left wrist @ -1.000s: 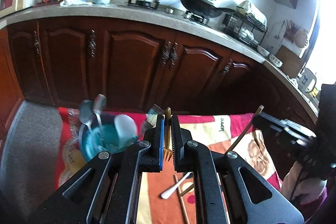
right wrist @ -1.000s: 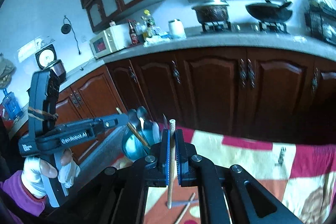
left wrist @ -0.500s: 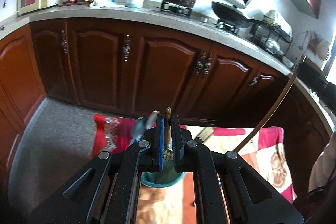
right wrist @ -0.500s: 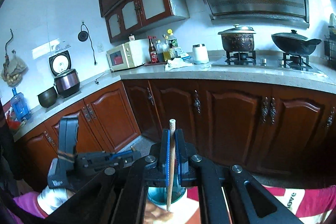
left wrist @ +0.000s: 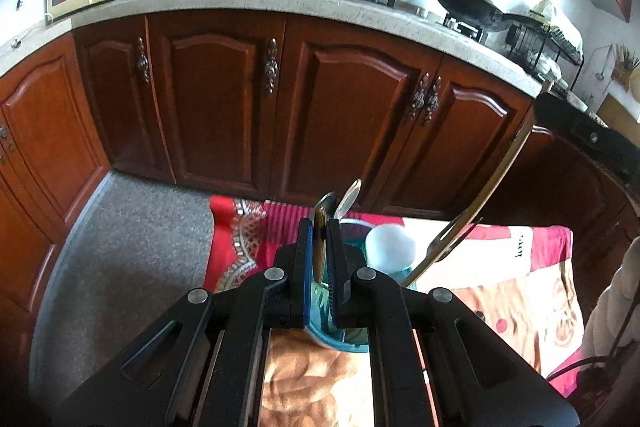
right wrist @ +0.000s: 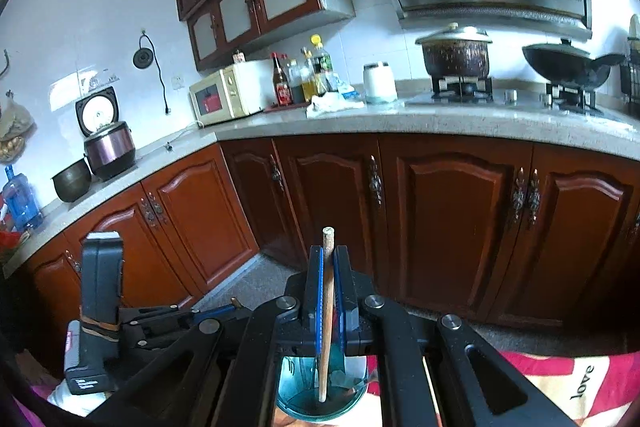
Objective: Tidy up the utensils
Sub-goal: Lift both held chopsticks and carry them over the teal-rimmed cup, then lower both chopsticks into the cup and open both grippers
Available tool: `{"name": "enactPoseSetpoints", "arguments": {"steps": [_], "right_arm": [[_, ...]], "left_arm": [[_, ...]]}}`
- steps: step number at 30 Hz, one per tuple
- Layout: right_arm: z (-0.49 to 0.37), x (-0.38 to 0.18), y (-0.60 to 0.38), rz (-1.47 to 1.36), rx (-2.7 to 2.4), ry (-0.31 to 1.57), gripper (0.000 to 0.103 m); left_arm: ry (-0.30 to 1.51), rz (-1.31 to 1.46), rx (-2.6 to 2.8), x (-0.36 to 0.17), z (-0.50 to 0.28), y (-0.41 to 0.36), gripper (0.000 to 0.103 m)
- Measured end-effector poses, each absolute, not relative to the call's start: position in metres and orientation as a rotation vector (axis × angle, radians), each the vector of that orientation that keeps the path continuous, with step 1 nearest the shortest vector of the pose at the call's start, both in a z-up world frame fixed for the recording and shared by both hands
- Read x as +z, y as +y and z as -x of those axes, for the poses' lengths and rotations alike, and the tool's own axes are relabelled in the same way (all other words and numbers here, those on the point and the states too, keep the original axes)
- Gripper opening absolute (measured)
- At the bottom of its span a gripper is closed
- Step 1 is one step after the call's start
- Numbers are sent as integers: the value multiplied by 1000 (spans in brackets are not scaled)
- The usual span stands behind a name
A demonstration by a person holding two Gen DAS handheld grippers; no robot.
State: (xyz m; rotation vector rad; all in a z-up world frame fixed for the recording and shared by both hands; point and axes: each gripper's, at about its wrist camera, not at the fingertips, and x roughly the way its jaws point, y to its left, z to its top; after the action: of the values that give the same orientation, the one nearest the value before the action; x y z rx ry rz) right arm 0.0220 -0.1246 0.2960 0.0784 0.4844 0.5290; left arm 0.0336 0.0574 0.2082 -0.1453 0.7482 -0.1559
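- Left gripper (left wrist: 319, 259) is pinching a fork (left wrist: 319, 247) by its wooden handle, prongs pointing down over the teal cup (left wrist: 340, 335); jaws pressed tight on it.
- Right gripper (right wrist: 328, 291) is clamping a chopstick (right wrist: 326, 315) approx. mid-length, lower tip hanging inside the cup's (right wrist: 320, 403) mouth.
- Cup is sitting on the patterned cloth (left wrist: 500, 291), already holding spoons (left wrist: 347, 197) and a white ladle-type scoop (left wrist: 390, 247).
- Handling, my guess: chopstick is light, stiff, thin, so likely twisting in the pads if bumped; mid-shaft grip looks fine. Fork is heavier at the metal end, rigid, handle a bit slick; holding near the handle top is leaving the prongs free to drop in.
- Cup looks top-heavy w/ tall stuff inside, so it may be tipping if knocked.
- Left view only: spoons, scoop, and the chopstick (left wrist: 472, 211) slanting in from the right.
- Right view only: the other gripper body (right wrist: 100, 311) side-on w/ a gloved hand (right wrist: 70, 401) below, plus the cup's inside.
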Motion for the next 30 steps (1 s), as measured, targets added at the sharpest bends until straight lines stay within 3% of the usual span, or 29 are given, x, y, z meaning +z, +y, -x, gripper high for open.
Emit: {"name": "enactPoseSetpoints", "arguments": {"steps": [11,24,26,28,30], "right_arm": [[-35,237,-133,-118,496,598,5],[-47,227,-152,-172,489,651,5],[-47,226,-152,-176,487,658,8],[-47,223,-154,-183,488,664,12],[-47,222,-155,-187,488,671,15]], "left_arm": [[797,138,-124,175,-41,53,5],[815,135,-83,164,-45,49,6],[814,144,-81,164,-46,50,10],[813,151,-83,164,-45,50,24],[808,157,-85,163,-44,50,31]]}}
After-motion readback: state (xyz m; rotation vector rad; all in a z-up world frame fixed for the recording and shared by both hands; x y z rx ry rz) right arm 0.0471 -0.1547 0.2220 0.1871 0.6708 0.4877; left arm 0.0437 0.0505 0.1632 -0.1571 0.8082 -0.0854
